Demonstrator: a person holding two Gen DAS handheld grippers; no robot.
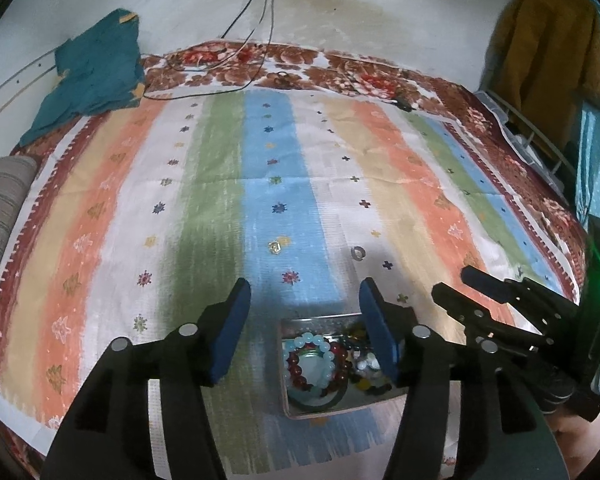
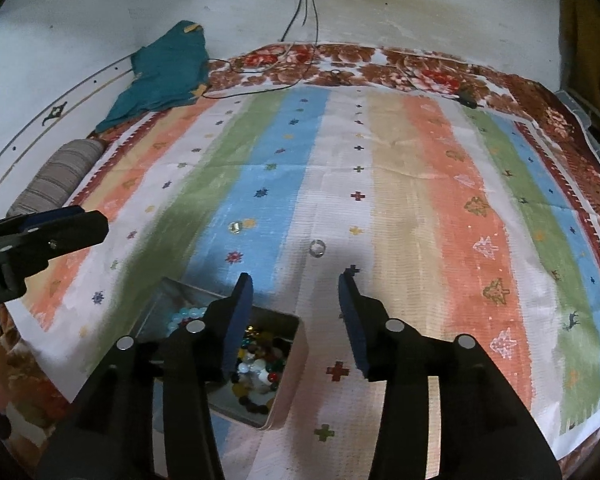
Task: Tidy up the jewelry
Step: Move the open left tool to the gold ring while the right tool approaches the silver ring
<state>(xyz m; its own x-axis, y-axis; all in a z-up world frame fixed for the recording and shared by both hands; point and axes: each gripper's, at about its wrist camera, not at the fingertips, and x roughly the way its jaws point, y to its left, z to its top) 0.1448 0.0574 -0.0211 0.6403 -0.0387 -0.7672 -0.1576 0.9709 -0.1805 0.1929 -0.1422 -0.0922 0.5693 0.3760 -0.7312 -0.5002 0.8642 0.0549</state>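
A metal tin (image 1: 300, 322) on the striped cloth holds bead bracelets (image 1: 314, 364) and loose beads; it also shows in the right wrist view (image 2: 296, 364). A silver ring (image 1: 357, 253) (image 2: 317, 247) and a small gold piece (image 1: 275, 246) (image 2: 234, 226) lie on the cloth beyond the tin. My left gripper (image 1: 306, 300) is open and empty above the tin. My right gripper (image 2: 296, 292) is open and empty, just right of the tin; it also shows in the left wrist view (image 1: 452, 284).
The striped cloth (image 2: 420, 200) covers a floral blanket (image 1: 340, 68). A teal garment (image 1: 92, 76) and a striped bolster (image 1: 0, 208) lie at the left. Cables (image 1: 256, 20) hang from a wall socket. A mustard garment (image 1: 548, 52) hangs at the right.
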